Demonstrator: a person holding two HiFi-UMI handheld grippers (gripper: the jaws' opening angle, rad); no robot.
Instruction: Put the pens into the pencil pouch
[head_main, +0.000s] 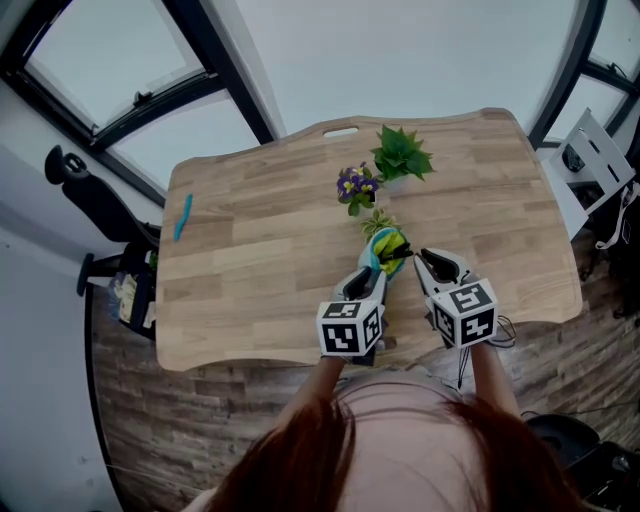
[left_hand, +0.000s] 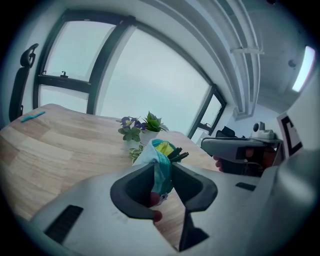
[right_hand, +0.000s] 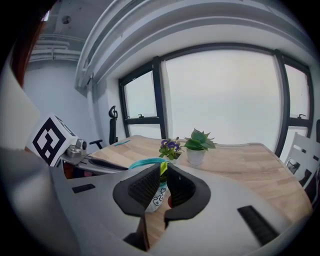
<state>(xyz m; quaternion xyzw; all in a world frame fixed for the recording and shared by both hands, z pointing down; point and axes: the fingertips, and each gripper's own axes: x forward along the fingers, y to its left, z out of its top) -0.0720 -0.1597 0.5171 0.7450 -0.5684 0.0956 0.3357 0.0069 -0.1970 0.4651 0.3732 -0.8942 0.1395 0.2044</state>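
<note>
The pencil pouch, teal-rimmed with yellow inside, stands on the wooden table near its front edge, with dark pens sticking out of its mouth. My left gripper stands open around the pouch: the fabric lies between the jaws, and dark pens poke out beyond them. My right gripper comes in from the right and is shut on the pouch's white patterned side, a yellow-green strip showing between the jaws. A blue pen lies alone at the table's far left.
Behind the pouch stand a purple-flowered plant, a green potted plant and a small leafy plant. A black chair is off the table's left side. Windows run along the far wall.
</note>
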